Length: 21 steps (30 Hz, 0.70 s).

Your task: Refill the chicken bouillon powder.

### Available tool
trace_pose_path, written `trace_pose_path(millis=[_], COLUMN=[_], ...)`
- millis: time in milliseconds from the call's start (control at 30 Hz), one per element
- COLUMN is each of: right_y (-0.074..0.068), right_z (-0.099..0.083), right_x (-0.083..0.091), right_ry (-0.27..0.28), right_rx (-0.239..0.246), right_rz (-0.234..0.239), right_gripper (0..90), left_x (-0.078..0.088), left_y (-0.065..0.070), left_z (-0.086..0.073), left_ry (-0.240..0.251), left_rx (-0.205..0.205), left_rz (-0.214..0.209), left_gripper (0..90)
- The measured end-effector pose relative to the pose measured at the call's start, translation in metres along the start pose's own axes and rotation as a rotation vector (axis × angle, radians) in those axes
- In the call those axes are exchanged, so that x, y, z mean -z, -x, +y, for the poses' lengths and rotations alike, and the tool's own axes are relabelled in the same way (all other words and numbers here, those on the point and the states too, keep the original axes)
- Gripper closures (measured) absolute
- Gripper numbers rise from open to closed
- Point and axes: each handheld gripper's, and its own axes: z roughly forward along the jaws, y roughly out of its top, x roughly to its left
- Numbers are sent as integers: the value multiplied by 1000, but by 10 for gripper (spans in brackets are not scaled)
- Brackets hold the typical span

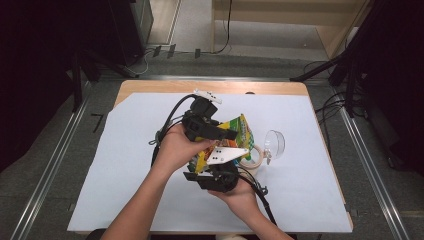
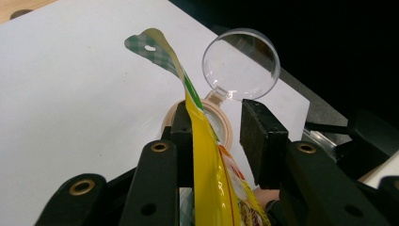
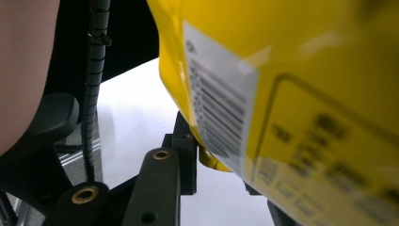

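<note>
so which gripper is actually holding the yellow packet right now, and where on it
The right gripper grips the yellow packet by its lower edge. The left gripper has it between its jaws, but one pad stands clear, so it is not clamping.

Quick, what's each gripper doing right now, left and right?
Left gripper: open, flat yellow plastic snack pouch between its jaws, right pad clear of it.
Right gripper: closed on the pouch.

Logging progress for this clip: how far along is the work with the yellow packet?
Done: the jar's clear lid stands flipped open. In hand: the packet is held up over the jar; the right gripper clamps its bottom corner, while the left gripper has a gap at one jaw. Left: nothing shows the packet opened or emptied.
</note>
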Motion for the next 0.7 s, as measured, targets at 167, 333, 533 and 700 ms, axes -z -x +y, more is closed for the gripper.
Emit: trace_pose_path(millis=[167,333,533,700], right_y=[-3,-4,-2,-3], right_z=[1,3,0,-1], right_x=[1,2,0,1], right_ry=[0,3,-3,-6], right_rx=[3,1,-16,-16], right_rz=[5,9,12,3], right_gripper=[727,723,702,702], left_x=[1,2,-2,-4], left_y=[-5,-11,-9,-10], left_z=[1,3,3,3], left_ry=[-15,-11,-30,-29], left_rx=[27,49,38,40], left_rz=[-3,2,39,53], left_gripper=[739,800,822,820])
